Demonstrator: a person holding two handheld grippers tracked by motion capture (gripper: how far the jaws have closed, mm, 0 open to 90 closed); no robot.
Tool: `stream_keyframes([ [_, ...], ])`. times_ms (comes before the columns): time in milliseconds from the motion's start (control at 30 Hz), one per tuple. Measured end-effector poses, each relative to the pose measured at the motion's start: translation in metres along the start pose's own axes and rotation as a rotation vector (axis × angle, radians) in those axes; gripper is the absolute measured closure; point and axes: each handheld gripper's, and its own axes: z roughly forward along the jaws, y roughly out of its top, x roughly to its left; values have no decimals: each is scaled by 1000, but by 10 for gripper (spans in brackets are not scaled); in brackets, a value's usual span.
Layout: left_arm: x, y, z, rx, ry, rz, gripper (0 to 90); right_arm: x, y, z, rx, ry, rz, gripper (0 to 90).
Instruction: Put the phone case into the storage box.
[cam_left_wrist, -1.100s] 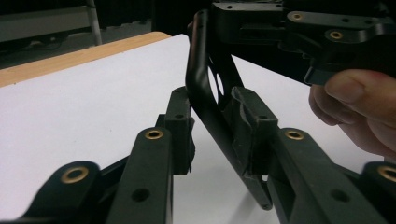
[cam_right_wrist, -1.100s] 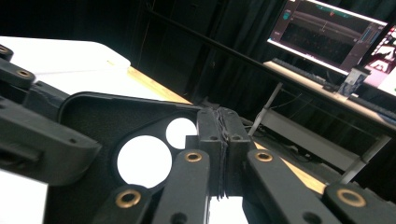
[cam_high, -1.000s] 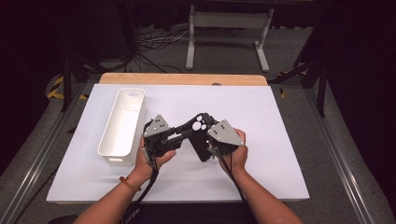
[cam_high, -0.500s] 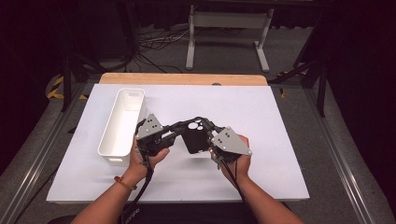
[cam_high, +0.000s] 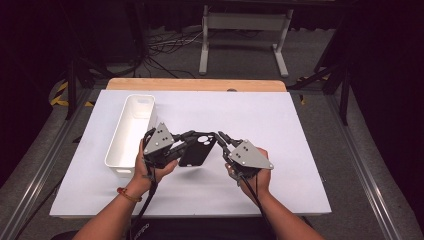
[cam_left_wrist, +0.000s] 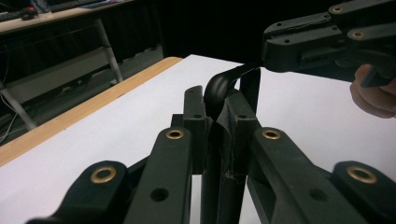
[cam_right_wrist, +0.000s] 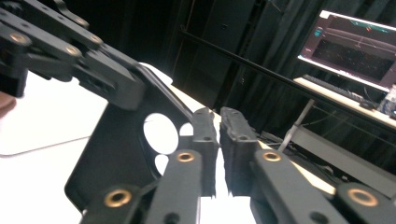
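A black phone case (cam_high: 197, 150) with a round camera hole hangs just above the white table top. My left gripper (cam_high: 187, 143) is shut on its left edge; in the left gripper view the pads (cam_left_wrist: 198, 109) pinch the curved rim of the case (cam_left_wrist: 219, 85). My right gripper (cam_high: 220, 138) is at the case's right corner, and its jaws have just been opening. In the right gripper view a narrow gap shows between its fingertips (cam_right_wrist: 219, 119) with nothing in it, and the case (cam_right_wrist: 121, 154) lies just left of them.
A long white bin (cam_high: 131, 131) stands empty on the left of the white sheet (cam_high: 290, 125), close to my left hand. A wooden strip (cam_high: 195, 84) runs along the far edge. Metal rails flank the table, with stand legs and cables on the floor behind.
The left gripper has shifted a little left with the case in it. The right gripper has parted from the case's edge and drawn slightly toward the person.
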Motion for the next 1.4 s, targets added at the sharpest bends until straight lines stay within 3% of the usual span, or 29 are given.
stream_keyframes([
  [200, 7, 3, -10, -25, 9, -4, 825, -13, -11, -10, 52, 24, 28, 669],
  [300, 12, 4, -15, -48, 24, -6, 825, -22, -21, -19, 71, 89, 34, 556],
  [433, 17, 6, -22, -76, 29, -22, 825, -30, -34, -29, 90, 123, 29, 477],
  [733, 26, 10, -37, -129, 45, -36, 825, -33, -55, -45, 117, 115, 81, 367],
  [1000, 33, 14, -51, -137, 60, -21, 825, -25, -73, -47, 130, 114, 48, 323],
  [1167, 42, 16, -63, -172, 82, -28, 825, -26, -79, -44, 159, 69, 10, 302],
  [1400, 51, 17, -76, -180, 101, -27, 824, -28, -87, -44, 170, 42, 22, 265],
])
